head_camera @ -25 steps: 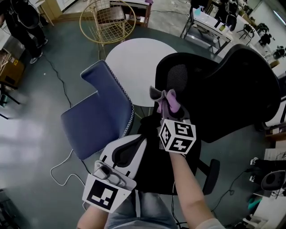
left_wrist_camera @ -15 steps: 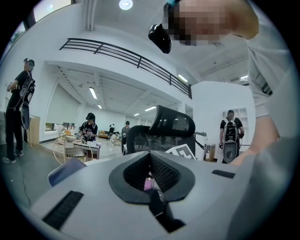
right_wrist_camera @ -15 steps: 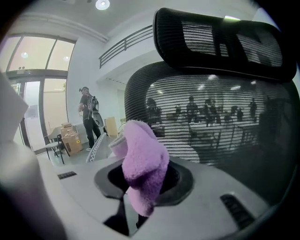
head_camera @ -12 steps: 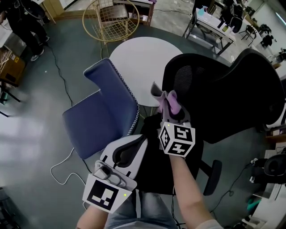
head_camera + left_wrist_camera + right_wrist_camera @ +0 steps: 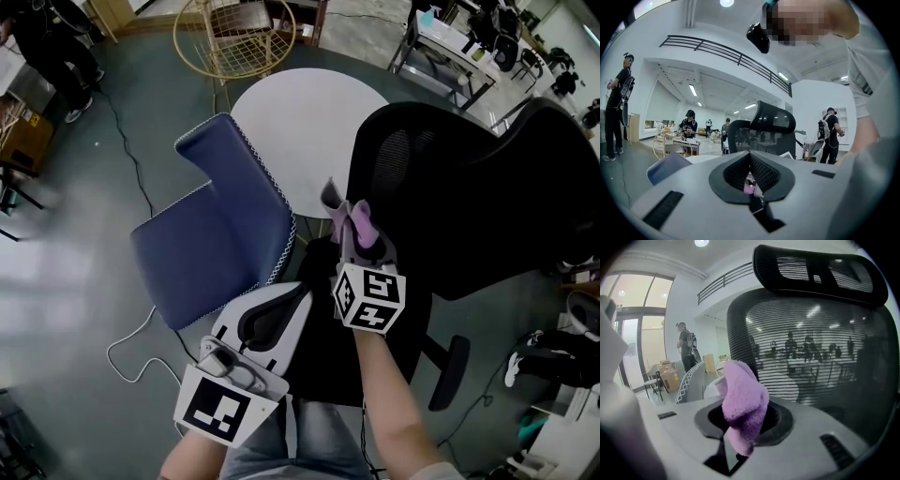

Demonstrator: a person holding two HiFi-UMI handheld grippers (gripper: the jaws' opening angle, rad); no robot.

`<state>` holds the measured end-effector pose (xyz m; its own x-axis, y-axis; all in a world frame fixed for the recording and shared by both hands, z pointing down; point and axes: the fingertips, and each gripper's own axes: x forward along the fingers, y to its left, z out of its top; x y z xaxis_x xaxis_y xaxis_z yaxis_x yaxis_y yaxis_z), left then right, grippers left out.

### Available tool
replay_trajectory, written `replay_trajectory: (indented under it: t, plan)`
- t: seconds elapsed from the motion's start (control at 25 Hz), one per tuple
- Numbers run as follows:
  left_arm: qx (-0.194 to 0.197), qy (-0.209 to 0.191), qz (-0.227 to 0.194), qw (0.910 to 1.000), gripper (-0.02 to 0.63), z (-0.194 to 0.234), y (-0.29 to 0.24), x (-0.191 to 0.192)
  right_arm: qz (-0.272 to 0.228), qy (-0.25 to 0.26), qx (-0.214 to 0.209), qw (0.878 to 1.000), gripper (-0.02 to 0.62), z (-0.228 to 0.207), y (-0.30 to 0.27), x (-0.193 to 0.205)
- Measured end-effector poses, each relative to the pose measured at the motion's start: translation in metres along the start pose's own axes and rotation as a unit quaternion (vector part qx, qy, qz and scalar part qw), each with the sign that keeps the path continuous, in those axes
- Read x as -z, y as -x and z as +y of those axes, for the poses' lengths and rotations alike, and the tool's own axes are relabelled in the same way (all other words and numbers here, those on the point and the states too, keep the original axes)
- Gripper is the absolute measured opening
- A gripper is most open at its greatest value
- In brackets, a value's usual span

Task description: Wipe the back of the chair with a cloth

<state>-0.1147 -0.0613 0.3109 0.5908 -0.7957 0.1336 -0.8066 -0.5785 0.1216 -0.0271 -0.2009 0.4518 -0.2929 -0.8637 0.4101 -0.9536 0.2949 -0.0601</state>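
The black mesh office chair (image 5: 469, 197) fills the right of the head view, its back turned toward me. My right gripper (image 5: 349, 217) is shut on a purple cloth (image 5: 366, 228) and holds it just in front of the left part of the chair back. In the right gripper view the cloth (image 5: 743, 404) sticks up between the jaws, with the mesh back (image 5: 811, 357) and headrest (image 5: 820, 273) close behind; I cannot tell whether they touch. My left gripper (image 5: 281, 298) hangs lower left, shut and holding nothing. Its own view looks over the jaws at the chair (image 5: 759, 133).
A blue chair (image 5: 216, 234) stands left of the black one, with a round white table (image 5: 300, 122) behind them. A wicker chair (image 5: 234, 37) is farther back. A white cable (image 5: 131, 347) lies on the floor. People stand around the room (image 5: 829, 133).
The right gripper and cloth have stayed by the chair back while the view shifted slightly. The left gripper has not moved.
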Motion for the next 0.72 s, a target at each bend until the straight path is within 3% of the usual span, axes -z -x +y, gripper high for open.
replay_trajectory:
  t: [0.28,0.72]
  plan:
    - [0.002,0.000,0.006,1.0000,0.012,-0.003,-0.005,0.005,-0.006,0.007,-0.004,1.000,0.107,-0.001,0.001,0.001]
    - [0.016,-0.003,0.016,0.9997,0.011,-0.032,-0.022,0.017,-0.007,-0.013,0.018,1.000,0.107,-0.049,0.017,0.014]
